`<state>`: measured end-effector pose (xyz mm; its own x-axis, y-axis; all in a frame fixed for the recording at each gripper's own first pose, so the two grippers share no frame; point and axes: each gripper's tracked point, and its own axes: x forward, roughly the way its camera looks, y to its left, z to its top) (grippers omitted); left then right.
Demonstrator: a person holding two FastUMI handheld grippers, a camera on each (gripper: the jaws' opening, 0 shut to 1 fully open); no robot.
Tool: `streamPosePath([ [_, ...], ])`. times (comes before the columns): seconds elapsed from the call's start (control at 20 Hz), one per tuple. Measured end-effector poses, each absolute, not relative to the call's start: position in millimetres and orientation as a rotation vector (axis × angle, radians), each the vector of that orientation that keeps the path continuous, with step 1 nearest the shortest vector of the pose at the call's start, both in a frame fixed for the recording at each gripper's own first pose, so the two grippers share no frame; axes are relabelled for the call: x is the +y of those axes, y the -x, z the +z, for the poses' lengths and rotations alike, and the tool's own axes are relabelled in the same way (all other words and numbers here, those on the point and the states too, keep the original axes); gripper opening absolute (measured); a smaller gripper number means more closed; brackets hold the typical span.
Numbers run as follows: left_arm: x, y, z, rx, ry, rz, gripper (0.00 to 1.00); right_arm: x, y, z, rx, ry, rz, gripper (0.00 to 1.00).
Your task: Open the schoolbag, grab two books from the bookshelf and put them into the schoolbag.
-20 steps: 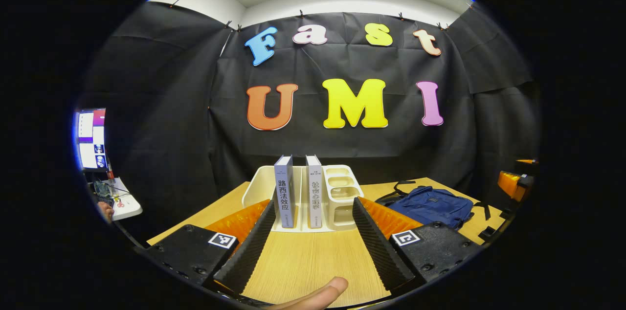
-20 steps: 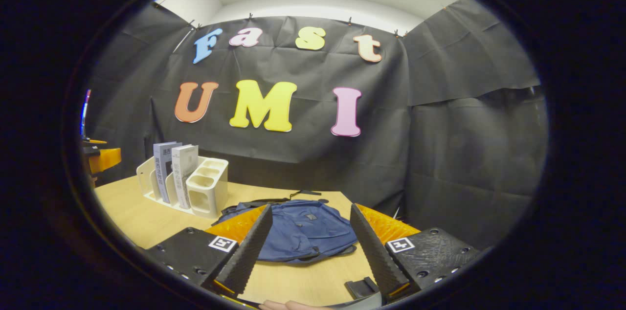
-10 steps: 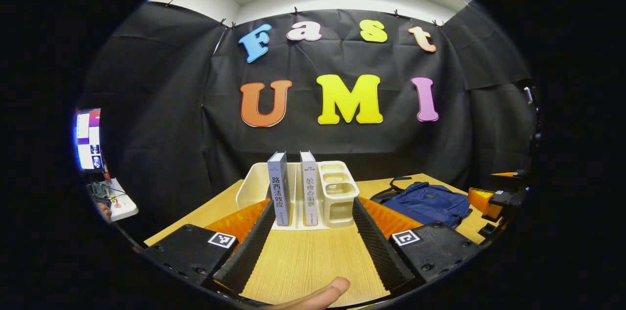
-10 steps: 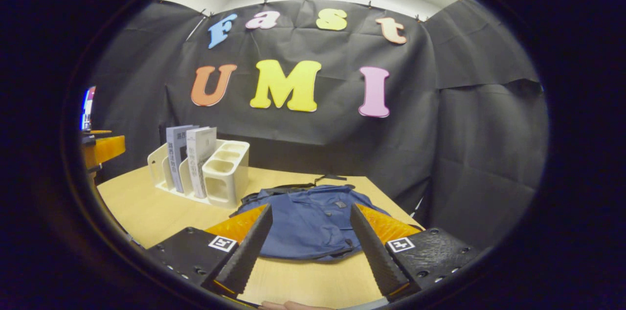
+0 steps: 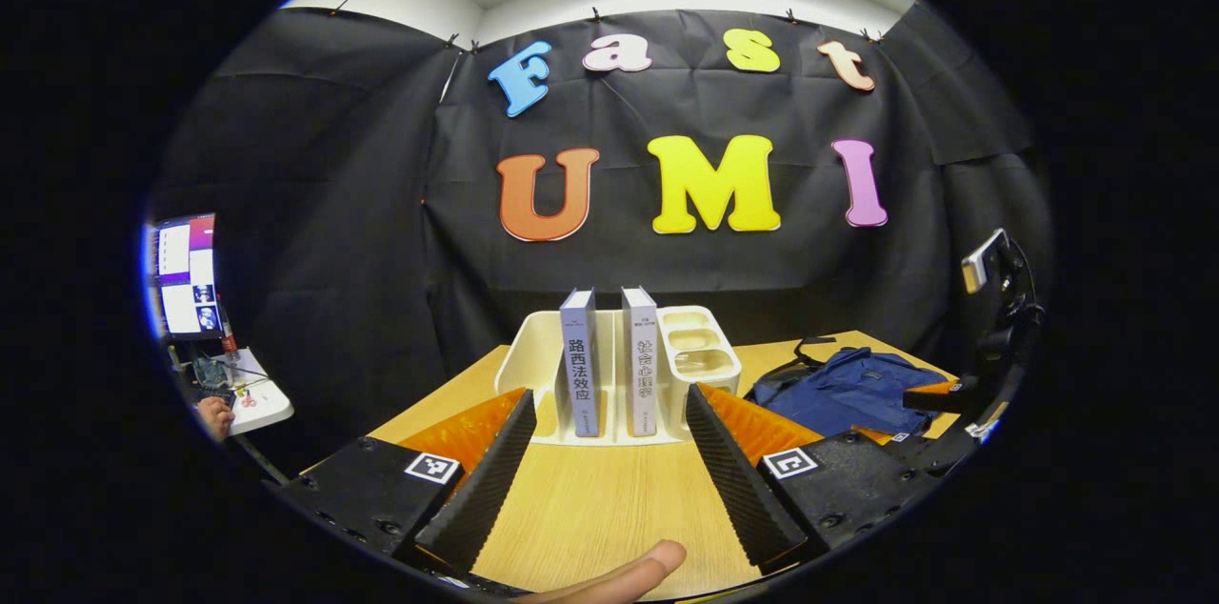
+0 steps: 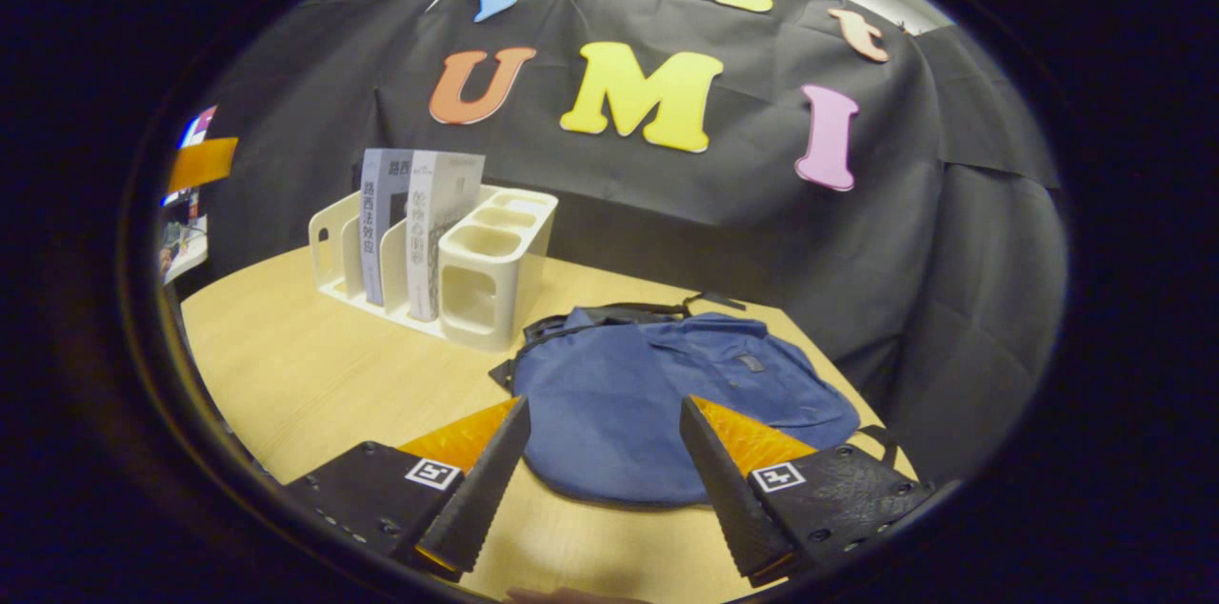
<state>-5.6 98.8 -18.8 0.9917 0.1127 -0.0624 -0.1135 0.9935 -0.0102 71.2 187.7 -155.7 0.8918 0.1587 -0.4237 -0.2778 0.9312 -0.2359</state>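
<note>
With the bag (image 6: pixel 667 399) lying shut beside the shelf (image 6: pixel 486 271), the right gripper (image 6: pixel 600 480) is held spread above it for opening, while the left gripper (image 5: pixel 609 471), also spread, is aimed at the books (image 5: pixel 609 361).

A monitor (image 5: pixel 183 275) glowed beside a cluttered white side table (image 5: pixel 257 402), left of the wooden table (image 5: pixel 609 499).
</note>
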Motion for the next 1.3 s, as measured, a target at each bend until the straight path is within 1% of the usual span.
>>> streamPosePath([
  [0.05,101,7,-18,0.056,0.01,0.121,0.99,191,-76,-164,0.427,0.33,0.225,0.98],
  [0.15,105,7,-16,0.052,0.008,0.126,0.99,200,-84,-178,0.452,0.384,0.222,0.92],
  [0.2,106,5,-17,0.054,0.007,0.127,0.99,207,-87,-185,0.468,0.403,0.221,0.95],
  [0.3,105,6,-19,0.061,0.006,0.133,0.99,220,-94,-200,0.49,0.453,0.225,0.95],
  [0.35,108,6,-19,0.063,0.003,0.142,0.99,224,-97,-208,0.504,0.493,0.218,0.98],
  [0.4,109,6,-18,0.057,0.0,0.158,0.99,225,-102,-213,0.509,0.545,0.201,0.94],
  [0.5,109,6,-15,0.046,-0.007,0.17,0.99,226,-113,-220,0.504,0.647,0.155,0.94],
  [0.6,106,7,-13,0.04,-0.011,0.148,0.99,231,-118,-232,0.529,0.698,0.143,0.93],
  [0.8,105,8,-12,0.033,-0.007,0.129,0.99,236,-133,-228,0.497,0.793,0.09,0.91],
  [0.85,106,8,-13,0.035,-0.003,0.127,0.99,232,-136,-226,0.493,0.818,0.062,0.87],
  [0.9,106,8,-14,0.038,-0.001,0.128,0.99,229,-137,-223,0.492,0.842,0.034,0.94],
  [0.95,107,8,-15,0.042,0.0,0.131,0.99,230,-137,-223,0.499,0.846,0.04,0.86],
  [1.1,108,7,-16,0.045,0.006,0.139,0.99,237,-135,-219,0.495,0.844,0.047,0.84],
  [1.2,109,7,-17,0.05,0.011,0.141,0.99,234,-136,-211,0.49,0.823,0.035,0.66],
  [1.25,109,6,-18,0.051,0.012,0.144,0.99,231,-137,-207,0.486,0.816,0.022,0.66],
  [1.3,110,6,-18,0.052,0.012,0.147,0.99,230,-139,-201,0.48,0.805,0.018,0.73],
])
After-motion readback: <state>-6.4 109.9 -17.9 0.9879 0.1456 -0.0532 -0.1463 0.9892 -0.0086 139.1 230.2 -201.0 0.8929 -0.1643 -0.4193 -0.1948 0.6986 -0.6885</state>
